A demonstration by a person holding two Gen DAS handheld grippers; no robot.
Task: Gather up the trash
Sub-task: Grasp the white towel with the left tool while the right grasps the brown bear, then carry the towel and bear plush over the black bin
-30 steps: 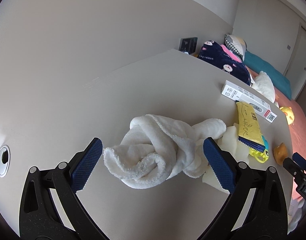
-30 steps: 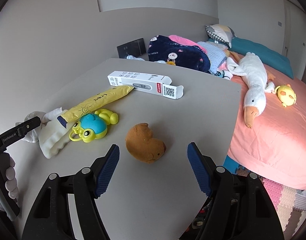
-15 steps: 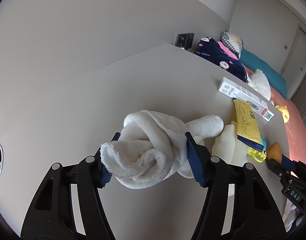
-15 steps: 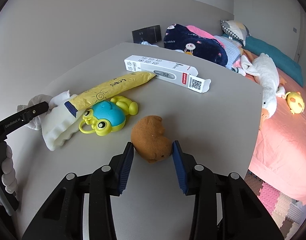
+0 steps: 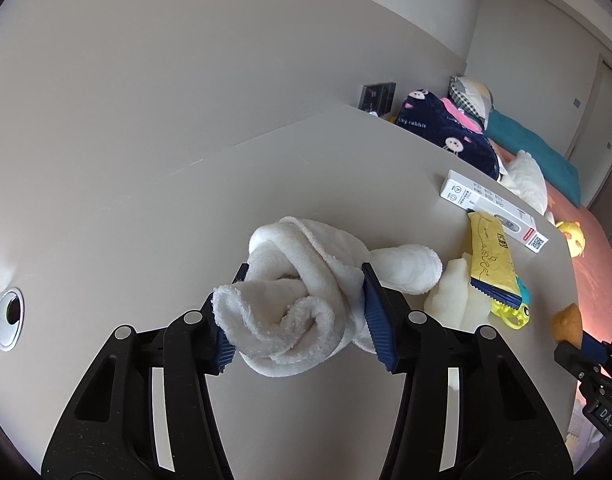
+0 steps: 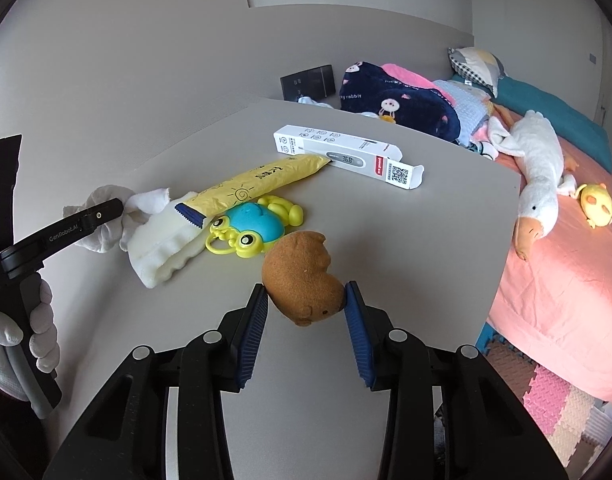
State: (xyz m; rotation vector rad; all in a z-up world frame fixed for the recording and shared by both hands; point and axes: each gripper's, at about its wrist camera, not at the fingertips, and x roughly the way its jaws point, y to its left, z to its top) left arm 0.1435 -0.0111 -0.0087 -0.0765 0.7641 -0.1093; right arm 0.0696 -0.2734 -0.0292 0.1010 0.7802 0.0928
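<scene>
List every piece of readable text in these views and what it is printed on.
"36.8": display pictured on the white thermometer box.
"GenRobot.AI": arm of the left gripper.
"sky rabbit": navy blanket, reversed in the right view.
"DAS": right gripper, cut off at the edge.
Yellow packet script and the box's fine print: unreadable.

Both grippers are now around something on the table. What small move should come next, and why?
Probably a short lift of both. The left gripper is closing, its pads already pressing the white towel, and the right gripper clamps the brown sponge. Both things still seem low over the table, beside the frog toy.
</scene>
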